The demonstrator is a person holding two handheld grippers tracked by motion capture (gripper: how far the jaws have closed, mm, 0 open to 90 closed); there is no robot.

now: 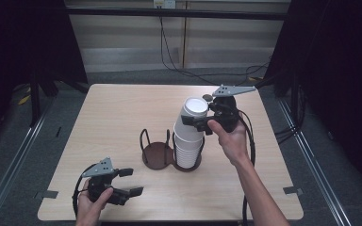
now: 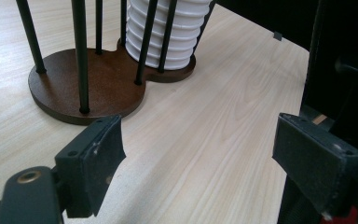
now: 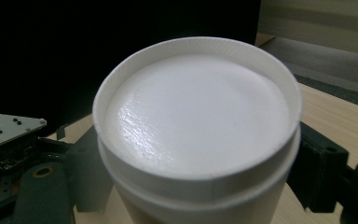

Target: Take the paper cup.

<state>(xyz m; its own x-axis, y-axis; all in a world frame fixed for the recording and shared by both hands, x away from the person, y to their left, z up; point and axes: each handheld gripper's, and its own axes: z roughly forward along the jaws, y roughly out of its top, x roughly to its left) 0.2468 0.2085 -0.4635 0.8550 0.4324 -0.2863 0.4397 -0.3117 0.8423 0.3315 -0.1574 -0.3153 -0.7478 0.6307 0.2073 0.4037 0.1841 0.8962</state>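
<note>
Right now, step: peeling the top cup (image 1: 194,109) off the stack of cups (image 1: 187,141), which stands upside down in the right ring of the wire holder (image 1: 158,155).
Right gripper (image 1: 199,123): clamped on the top cup near its upturned base, one jaw on each side; the cup tilts off the stack's line.
Cup, from the right gripper: directly between its jaws, its white base (image 3: 198,112) facing the camera.
Left gripper (image 1: 129,181): jaws spread, holding nothing, resting low on the table (image 1: 113,113).
Holder, from the left gripper: just ahead, its empty ring (image 2: 81,84) nearest.
Next move, my guess: lift straight up so only one cup comes free.
</note>
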